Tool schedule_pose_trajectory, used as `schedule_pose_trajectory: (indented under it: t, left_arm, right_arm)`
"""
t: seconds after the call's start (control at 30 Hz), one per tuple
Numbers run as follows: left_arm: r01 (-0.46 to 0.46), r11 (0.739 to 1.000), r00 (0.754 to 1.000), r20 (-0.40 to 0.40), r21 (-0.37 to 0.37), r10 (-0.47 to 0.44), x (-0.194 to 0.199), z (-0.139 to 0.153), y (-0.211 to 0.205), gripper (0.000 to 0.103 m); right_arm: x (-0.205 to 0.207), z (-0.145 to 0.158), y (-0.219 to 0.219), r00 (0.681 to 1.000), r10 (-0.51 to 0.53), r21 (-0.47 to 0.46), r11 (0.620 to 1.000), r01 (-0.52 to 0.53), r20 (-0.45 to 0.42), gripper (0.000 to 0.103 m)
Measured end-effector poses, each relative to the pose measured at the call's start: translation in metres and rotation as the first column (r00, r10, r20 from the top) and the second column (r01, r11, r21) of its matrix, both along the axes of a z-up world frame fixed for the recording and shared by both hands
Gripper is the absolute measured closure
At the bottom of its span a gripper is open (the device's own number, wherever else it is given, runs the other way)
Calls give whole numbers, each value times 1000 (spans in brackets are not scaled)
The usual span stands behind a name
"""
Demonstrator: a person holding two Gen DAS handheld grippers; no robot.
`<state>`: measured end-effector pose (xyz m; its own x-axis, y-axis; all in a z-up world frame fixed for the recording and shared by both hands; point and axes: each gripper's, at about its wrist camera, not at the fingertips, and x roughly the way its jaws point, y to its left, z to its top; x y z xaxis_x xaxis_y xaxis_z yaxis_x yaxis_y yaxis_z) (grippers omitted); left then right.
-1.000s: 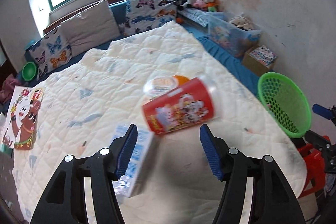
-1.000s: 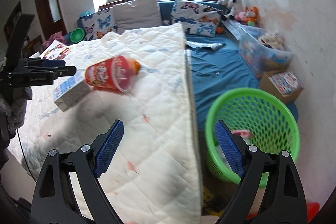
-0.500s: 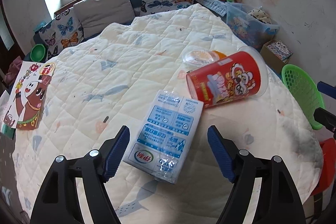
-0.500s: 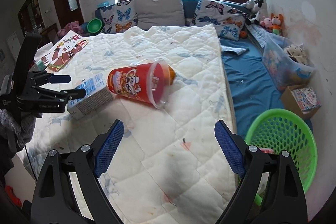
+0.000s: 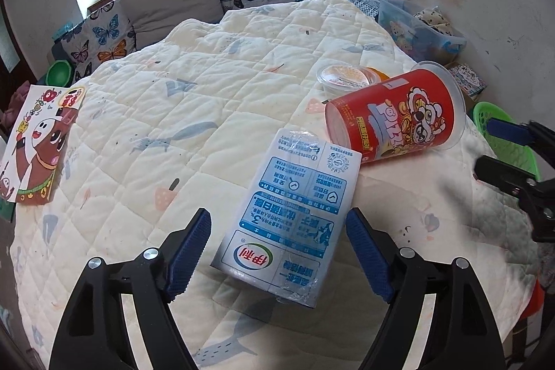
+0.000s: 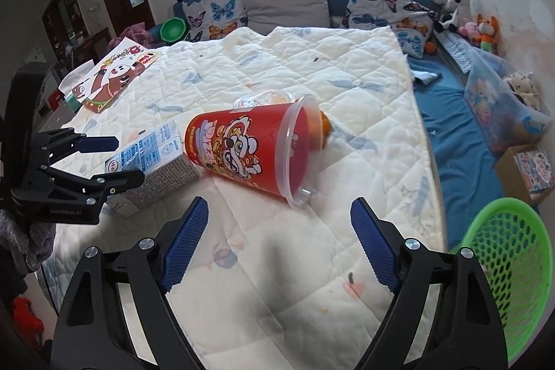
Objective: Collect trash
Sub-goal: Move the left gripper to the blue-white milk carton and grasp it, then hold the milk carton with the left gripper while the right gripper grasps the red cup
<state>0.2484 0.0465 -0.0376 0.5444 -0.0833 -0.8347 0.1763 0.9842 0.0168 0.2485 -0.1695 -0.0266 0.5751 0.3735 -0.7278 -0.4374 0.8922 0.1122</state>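
Now both hand-held grippers gape empty, the left hand-held gripper [image 5: 278, 251] straddling the milk carton [image 5: 289, 216].

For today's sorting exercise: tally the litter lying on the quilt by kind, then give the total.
Milk cartons: 1
Red snack tubs: 1
Clear lidded cups: 1
Total: 3

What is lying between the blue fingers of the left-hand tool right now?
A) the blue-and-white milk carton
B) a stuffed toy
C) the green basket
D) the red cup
A: the milk carton lies flat on the quilt between the open left gripper fingers, untouched by either pad.
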Motion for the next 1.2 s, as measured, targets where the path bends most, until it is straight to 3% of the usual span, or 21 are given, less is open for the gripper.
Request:
schedule_pose_trajectory:
  t: [0.4, 0.87, 1.2]
  left_arm:
    - [37, 999, 999, -12, -32, -37, 3, -1, 6, 26]
    - [71, 997, 997, -28, -12, -72, 5, -11, -1, 30]
    - [84, 996, 996, -15, -16, -84, 7, -11, -3, 34]
  right_arm:
    - [37, -22, 22, 997, 59, 24, 998, -58, -40, 28]
    - [20, -30, 31, 990, 132, 21, 991, -131, -43, 51]
    - [28, -35, 41, 991, 130, 52, 990, -128, -42, 53]
